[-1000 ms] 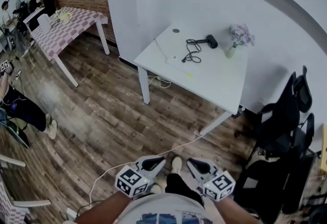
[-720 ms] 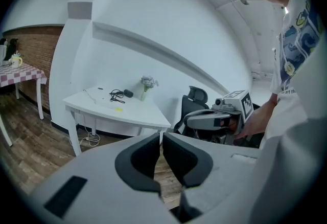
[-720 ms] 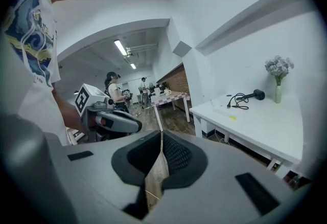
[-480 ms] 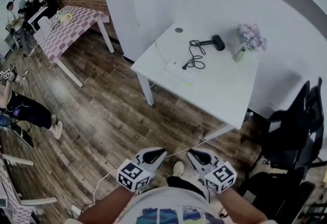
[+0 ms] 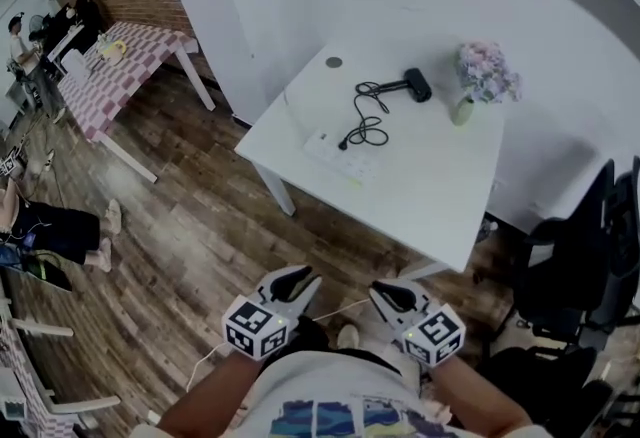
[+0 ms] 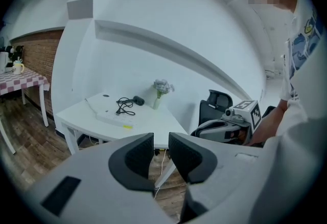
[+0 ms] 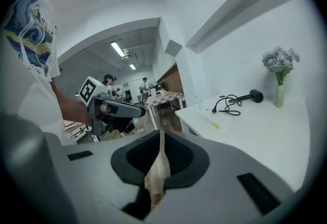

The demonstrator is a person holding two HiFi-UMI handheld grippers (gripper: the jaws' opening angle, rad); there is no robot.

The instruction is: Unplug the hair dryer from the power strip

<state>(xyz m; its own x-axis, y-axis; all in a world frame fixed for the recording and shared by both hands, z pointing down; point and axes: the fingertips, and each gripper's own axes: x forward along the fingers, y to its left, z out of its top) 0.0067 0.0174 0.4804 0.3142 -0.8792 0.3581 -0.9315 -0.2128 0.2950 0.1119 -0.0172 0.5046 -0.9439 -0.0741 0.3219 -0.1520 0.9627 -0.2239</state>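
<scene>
A black hair dryer (image 5: 415, 83) lies on the white table (image 5: 440, 186), and its coiled black cord (image 5: 366, 118) runs to a white power strip (image 5: 338, 155) near the table's front left edge. The plug end rests at the strip; whether it is inserted is too small to tell. My left gripper (image 5: 288, 284) and right gripper (image 5: 388, 298) hang low over the floor, well short of the table, both holding nothing. In the left gripper view the left gripper (image 6: 161, 151) shows a narrow gap between its jaws. In the right gripper view the right gripper (image 7: 160, 149) has its jaw tips touching.
A vase of pale flowers (image 5: 484, 76) stands at the table's far right. Black office chairs (image 5: 580, 266) crowd the right side. A checkered table (image 5: 115, 61) and a seated person (image 5: 40, 226) are at the left. A white cable (image 5: 335, 311) trails over the wooden floor.
The view has closed in on the white table, which looks larger and nearer. Both grippers keep their place low in the frame, side by side.
</scene>
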